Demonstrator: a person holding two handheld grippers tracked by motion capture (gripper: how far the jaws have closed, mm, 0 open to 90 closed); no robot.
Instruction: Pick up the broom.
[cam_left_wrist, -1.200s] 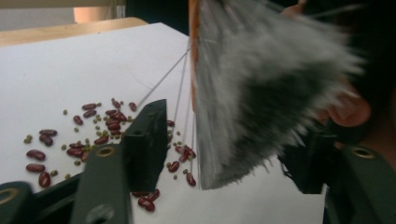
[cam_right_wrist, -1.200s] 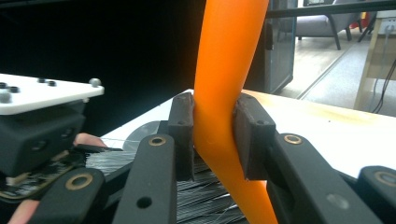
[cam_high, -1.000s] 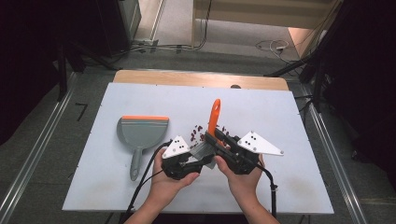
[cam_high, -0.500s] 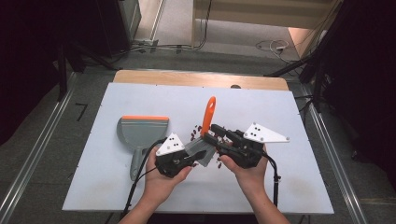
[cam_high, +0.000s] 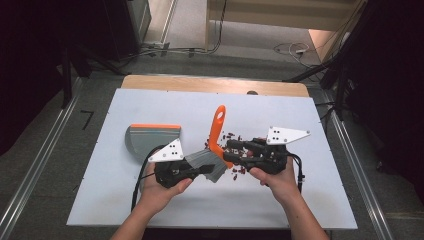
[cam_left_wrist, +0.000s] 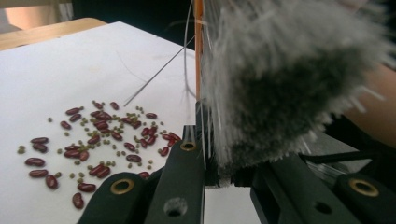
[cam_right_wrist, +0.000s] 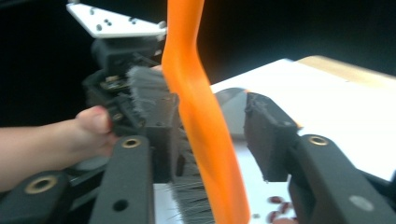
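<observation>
**High view: a brush passing between 2 grippers over spilled beans**

High view is showing the left gripper (cam_high: 200, 167) and the right gripper (cam_high: 235, 155) meeting near the middle of the white table (cam_high: 310, 200), with a brush (cam_high: 216, 145) between them. Its orange handle is pointing to the far side and its grey bristles are lying toward the left. In the left gripper view the jaws are sitting closed on the bristle end of the brush (cam_left_wrist: 280, 84), gripping it. In the right gripper view the jaws are standing wide apart around the handle (cam_right_wrist: 196, 107), not pressing it.

To do this well, I judge the right jaws should be closing squarely on the handle before the left ones are letting go, so the brush is not dropping onto the beans (cam_high: 235, 142) scattered just beside it.

A dustpan (cam_high: 150, 140) is resting to the left. Beyond the far table edge, a grey floor with cables is stretching away, and dark surroundings are flanking both sides.
</observation>
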